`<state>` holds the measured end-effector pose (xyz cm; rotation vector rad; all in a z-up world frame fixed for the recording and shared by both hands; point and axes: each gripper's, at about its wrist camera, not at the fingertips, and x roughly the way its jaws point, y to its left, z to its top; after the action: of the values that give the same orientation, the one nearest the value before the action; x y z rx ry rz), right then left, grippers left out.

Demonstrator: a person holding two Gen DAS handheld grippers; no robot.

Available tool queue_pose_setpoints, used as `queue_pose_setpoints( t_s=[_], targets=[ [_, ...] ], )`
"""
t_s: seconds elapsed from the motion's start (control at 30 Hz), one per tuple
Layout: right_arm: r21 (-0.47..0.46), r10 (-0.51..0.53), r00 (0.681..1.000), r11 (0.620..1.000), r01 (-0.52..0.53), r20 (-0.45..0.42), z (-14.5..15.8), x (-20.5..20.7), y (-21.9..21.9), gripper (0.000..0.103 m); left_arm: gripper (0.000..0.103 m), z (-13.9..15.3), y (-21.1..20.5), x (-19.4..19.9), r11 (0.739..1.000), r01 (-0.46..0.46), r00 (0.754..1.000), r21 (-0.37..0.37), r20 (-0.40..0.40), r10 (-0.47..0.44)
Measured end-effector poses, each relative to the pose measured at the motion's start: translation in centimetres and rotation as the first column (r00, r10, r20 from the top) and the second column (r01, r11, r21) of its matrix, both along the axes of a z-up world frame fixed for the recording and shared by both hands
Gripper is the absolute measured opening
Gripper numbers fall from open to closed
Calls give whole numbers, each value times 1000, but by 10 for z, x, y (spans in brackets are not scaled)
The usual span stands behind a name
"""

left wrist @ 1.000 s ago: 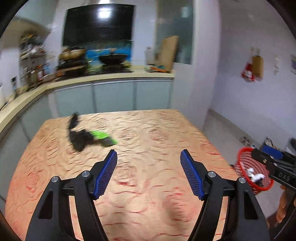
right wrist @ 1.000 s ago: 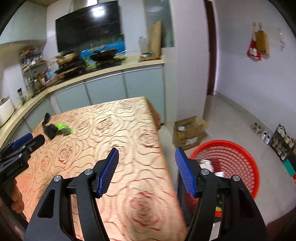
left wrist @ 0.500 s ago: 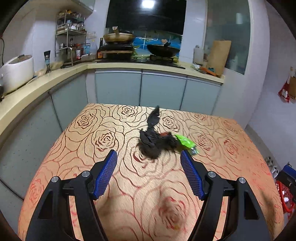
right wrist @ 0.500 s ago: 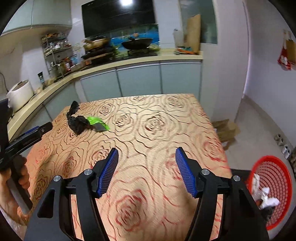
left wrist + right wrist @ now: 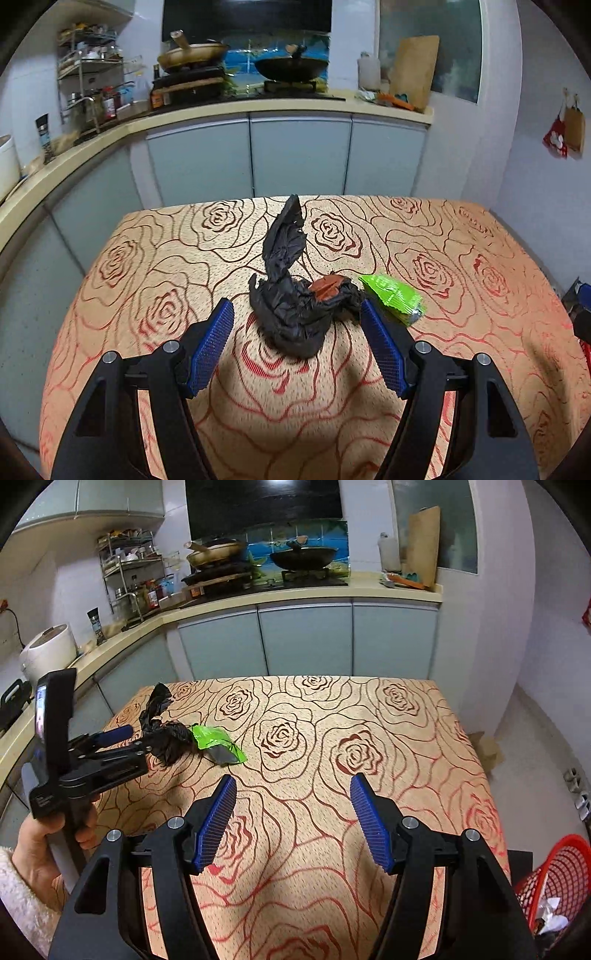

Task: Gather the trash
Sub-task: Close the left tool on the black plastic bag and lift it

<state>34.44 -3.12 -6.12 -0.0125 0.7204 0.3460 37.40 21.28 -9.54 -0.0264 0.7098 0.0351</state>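
Note:
A crumpled black plastic bag (image 5: pixel 291 310) lies on the rose-patterned table (image 5: pixel 461 258), with a red-brown scrap (image 5: pixel 327 286) on it and a green wrapper (image 5: pixel 393 299) at its right. My left gripper (image 5: pixel 297 339) is open, its blue pads on either side of the bag's near part. In the right wrist view the bag (image 5: pixel 166 738), the green wrapper (image 5: pixel 218 744) and the left gripper (image 5: pixel 129 744) show at the left. My right gripper (image 5: pixel 293 821) is open and empty above the table's middle.
A red mesh basket (image 5: pixel 557 882) holding white paper stands on the floor right of the table. Kitchen counter and cabinets (image 5: pixel 295 162) run behind the table. A cardboard box (image 5: pixel 487 749) lies on the floor at the table's far right.
My left gripper has swung left and moved in on the black bag, which now sits between its pads. My right gripper has turned from the basket toward the table.

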Motion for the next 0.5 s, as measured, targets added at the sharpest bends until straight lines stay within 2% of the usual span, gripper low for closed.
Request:
queue_pose_setpoints(
  t_s=[0.17,0.37,0.4,0.5],
  targets=[
    [-20,25,1000,999,-25,-5,-4,9,9,62,68,-4,0,11,1000,10,1000,9,-11,-10],
    [-61,67,998,996,-66,6,-8,17,28,62,46,-8,-4,15,999,16,1000,29,-15,-15],
    [-64,74,997,995,-73,6,-8,19,31,62,39,-8,-3,14,1000,11,1000,25,-12,-11],
    [-61,105,994,993,-106,-16,-14,30,41,62,35,-7,2,12,1000,9,1000,4,-8,-9]
  ],
)
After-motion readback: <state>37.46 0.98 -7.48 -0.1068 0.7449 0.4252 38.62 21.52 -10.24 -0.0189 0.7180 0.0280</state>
